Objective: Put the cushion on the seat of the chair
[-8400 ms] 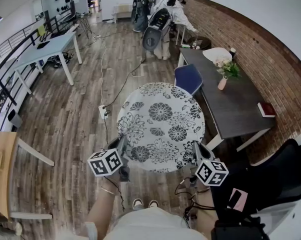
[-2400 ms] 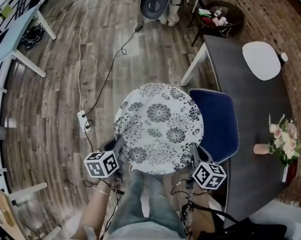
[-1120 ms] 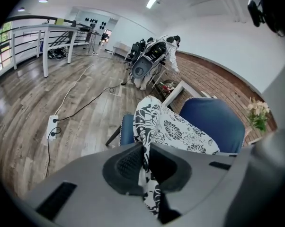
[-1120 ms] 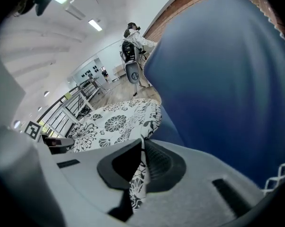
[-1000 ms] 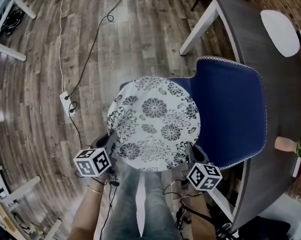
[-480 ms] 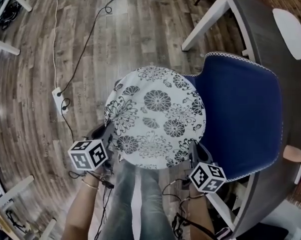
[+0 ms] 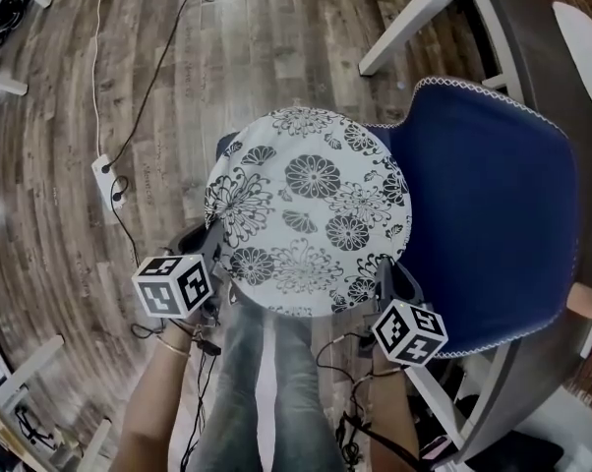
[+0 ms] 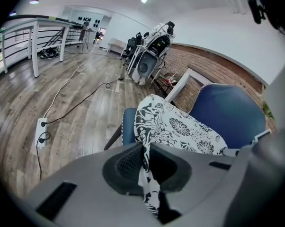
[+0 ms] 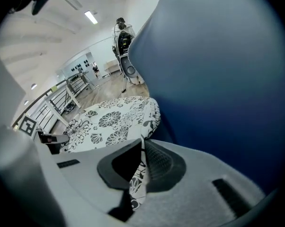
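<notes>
the round white cushion with black flowers (image 7: 306,209) is in the middle of the head view, held flat over the seat of the blue padded chair (image 7: 493,214). i cannot tell if it touches the seat yet. the left gripper (image 7: 215,256) is squeezed shut on the cushion's thin edge at the lower left. the right gripper (image 7: 383,275) is squeezed shut on the edge at the lower right. in both gripper views a strip of flowered cloth is pinched between the jaws.

what could go wrong:
- the near side of the cushion looks like it sticks out past the seat's rim (image 8: 127,126). if it is let go there, it could tip and slide down to the wooden floor (image 7: 129,67).
- if one gripper lets go first, the cushion could swing and land crooked.
- the right gripper is very near the chair's back and could bump it and push the chair.
</notes>
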Demonstrator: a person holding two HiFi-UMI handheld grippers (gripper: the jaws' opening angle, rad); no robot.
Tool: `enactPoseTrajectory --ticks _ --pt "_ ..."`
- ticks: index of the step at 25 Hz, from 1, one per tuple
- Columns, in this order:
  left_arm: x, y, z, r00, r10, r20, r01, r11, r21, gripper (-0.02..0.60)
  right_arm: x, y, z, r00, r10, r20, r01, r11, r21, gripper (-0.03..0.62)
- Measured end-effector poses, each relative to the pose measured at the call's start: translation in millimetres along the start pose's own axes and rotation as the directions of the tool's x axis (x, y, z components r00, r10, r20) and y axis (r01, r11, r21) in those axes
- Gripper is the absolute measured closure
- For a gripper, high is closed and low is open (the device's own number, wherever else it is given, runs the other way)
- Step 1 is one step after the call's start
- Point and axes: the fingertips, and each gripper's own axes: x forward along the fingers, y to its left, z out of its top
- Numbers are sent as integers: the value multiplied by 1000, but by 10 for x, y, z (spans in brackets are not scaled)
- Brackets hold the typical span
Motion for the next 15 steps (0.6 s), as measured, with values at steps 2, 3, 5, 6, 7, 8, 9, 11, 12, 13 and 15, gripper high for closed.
enactPoseTrajectory --ticks 2,3,5,6,7,8,9,11,12,13,15 --pt "51 14 -43 1000 4 -13 -4 1000 13 566 44 -48 -65 1000 -8 -13 8 1000 19 577" --pt "65 17 -53 1000 4 -20 -4 1000 20 566 58 -61 -89 1000 -7 -19 8 999 42 577" --pt "83 35 -46 999 6 -32 -4 999 33 566 90 -74 -121 1000 -5 -29 7 995 95 577" --pt "91 50 -36 999 7 -36 -5 999 37 566 108 -81 -130 999 -7 -33 10 994 112 577" --pt "96 61 -30 999 8 -39 -6 999 40 566 119 -91 -136 999 -11 -36 16 993 120 577" --pt "97 67 -33 999 9 -44 -7 999 40 566 122 -105 -145 999 -16 -42 21 992 122 577" --pt "97 69 -43 999 9 -49 -8 999 39 566 120 -119 -159 999 -21 -50 27 992 122 577" --pt "114 74 -57 998 10 -57 -8 999 41 566 140 -139 -191 997 -28 -65 36 992 124 577" --pt "132 84 -59 998 12 -58 -9 999 44 566 167 -144 -205 997 -32 -70 40 992 123 576" --pt "150 97 -64 998 15 -58 -12 999 47 566 197 -151 -222 997 -37 -73 45 992 119 576" --pt "172 116 -84 998 23 -62 -19 998 55 566 239 -169 -263 995 -51 -81 59 992 109 576"
